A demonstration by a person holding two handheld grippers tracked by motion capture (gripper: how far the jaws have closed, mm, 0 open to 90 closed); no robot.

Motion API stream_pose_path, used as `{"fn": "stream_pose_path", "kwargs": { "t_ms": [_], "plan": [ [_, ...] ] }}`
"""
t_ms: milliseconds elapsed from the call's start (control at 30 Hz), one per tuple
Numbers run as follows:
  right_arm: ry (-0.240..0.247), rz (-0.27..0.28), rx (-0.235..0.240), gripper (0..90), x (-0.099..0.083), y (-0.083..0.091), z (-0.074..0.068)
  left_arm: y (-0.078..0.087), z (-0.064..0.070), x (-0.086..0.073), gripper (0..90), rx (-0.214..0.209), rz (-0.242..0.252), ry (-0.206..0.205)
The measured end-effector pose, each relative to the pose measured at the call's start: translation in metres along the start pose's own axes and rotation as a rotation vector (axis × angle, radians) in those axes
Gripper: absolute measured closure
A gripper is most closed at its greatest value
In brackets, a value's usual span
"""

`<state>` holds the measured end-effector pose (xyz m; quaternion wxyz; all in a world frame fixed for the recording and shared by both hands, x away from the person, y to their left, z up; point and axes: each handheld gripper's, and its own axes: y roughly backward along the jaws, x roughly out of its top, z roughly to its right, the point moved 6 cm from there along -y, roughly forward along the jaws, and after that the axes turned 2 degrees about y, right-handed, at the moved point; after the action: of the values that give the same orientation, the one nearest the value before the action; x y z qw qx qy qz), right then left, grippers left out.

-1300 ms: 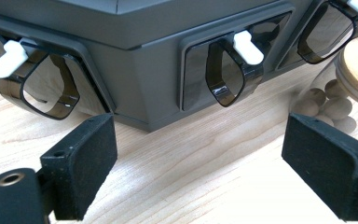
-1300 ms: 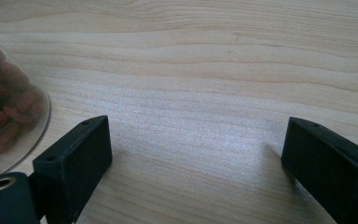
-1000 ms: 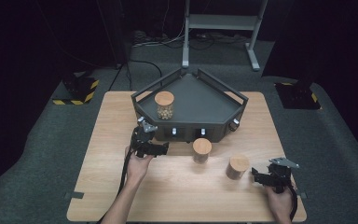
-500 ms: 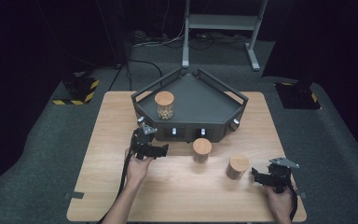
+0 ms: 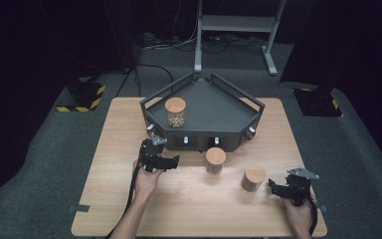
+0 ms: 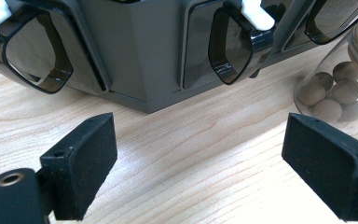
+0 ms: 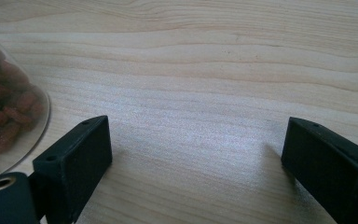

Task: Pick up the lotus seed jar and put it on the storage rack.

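A: Item one, the middle jar (image 5: 215, 159): glass, wooden lid, pale round balls inside. It stands on the table just in front of the tray (image 5: 205, 130), upright, touching nothing.

B: And the left gripper (image 5: 171, 163)?

A: Just left of that jar, jaws spread wide, nothing between them. In the left gripper view the jar (image 6: 340, 88) sits past the right-hand jaw, so it seems lined up for a sideways reach, not yet a grasp.

B: Item two?

A: Second jar (image 5: 254, 178), brown contents, near the right gripper (image 5: 274, 187). Jaws wide open, empty, bare wood between them; the jar (image 7: 9, 107) shows just beside one jaw.

B: Third?

A: A jar (image 5: 175, 111) already on the tray's deck, upright, near its left rail. Likely the other two are to join it.

B: Surface, room?

A: Pale wooden table (image 5: 119, 129), grey carpet around it, dark surroundings, a metal stand (image 5: 238, 22) behind, hazard-striped feet (image 5: 82, 97) at the left.
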<state>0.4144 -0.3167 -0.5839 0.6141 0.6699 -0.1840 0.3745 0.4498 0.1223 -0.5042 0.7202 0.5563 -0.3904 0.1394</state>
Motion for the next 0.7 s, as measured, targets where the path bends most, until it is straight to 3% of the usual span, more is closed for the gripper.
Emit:
{"fn": "stream_pose_path", "kwargs": {
  "t_ms": [700],
  "plan": [
    [0.000, 0.000, 0.000, 8.2, 0.0000, 0.0000, 0.0000, -0.0027, -0.0016, -0.0103, 10.4, -0.008, -0.004, 0.020]
  ]
}}
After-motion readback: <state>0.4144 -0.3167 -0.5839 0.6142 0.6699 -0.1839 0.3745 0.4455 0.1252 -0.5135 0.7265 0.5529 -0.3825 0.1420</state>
